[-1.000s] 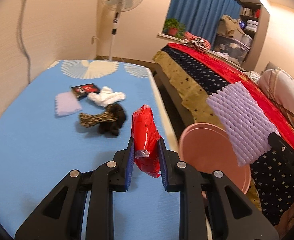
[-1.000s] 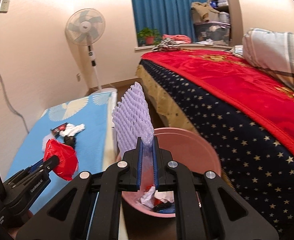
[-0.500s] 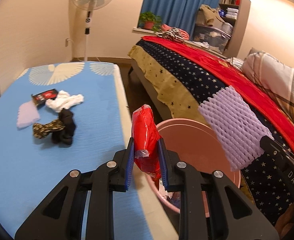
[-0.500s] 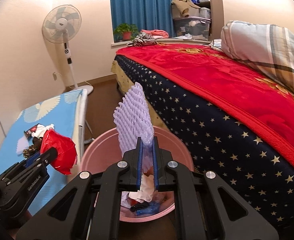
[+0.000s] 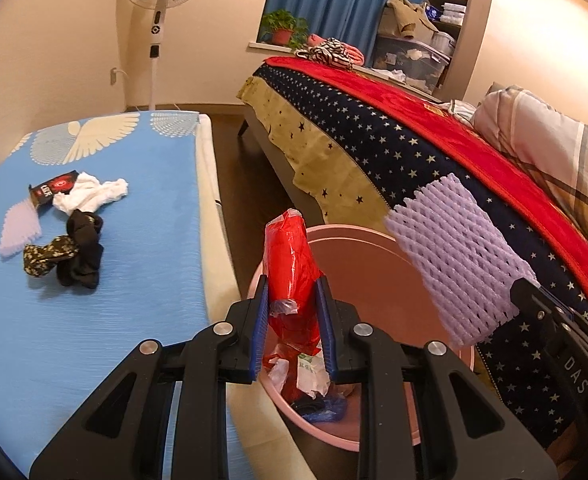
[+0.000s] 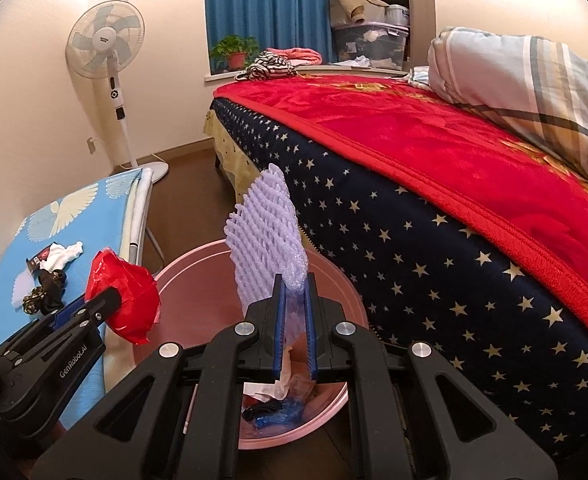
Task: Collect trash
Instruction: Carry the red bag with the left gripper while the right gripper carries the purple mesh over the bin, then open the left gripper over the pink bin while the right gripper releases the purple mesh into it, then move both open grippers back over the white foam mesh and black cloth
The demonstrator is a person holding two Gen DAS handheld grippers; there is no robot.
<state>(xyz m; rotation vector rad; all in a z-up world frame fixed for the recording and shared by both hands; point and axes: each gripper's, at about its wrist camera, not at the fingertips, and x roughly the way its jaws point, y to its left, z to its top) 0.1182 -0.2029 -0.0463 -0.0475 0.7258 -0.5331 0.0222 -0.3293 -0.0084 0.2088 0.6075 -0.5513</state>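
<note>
A crumpled red plastic bag (image 5: pixel 292 276) is pinched between the blue pads of my left gripper (image 5: pixel 293 300), which is shut on it above the near left rim of the pink bin (image 5: pixel 358 256). My right gripper (image 6: pixel 293 300) is shut on a lilac foam fruit net (image 6: pixel 266 232) that stands upright over the pink bin (image 6: pixel 198 264). The bin holds white paper, a blue wrapper and other scraps. The red bag (image 6: pixel 128 300) and the left gripper show at the left of the right wrist view; the net (image 5: pixel 458 264) hangs at the right of the left wrist view.
On the blue mat (image 5: pixel 94 300) lie another lilac foam net (image 5: pixel 18 228), a black and red pack (image 5: pixel 52 188), a white cloth (image 5: pixel 94 196) and dark socks (image 5: pixel 74 256). A bed with a starred blanket (image 6: pixel 434 240) flanks the bin. A standing fan (image 5: pixel 158 8) is by the wall.
Both grippers have swung from over the blue mat to above the pink bin, carrying the red bag and the foam net. The bin's contents have come into view.
</note>
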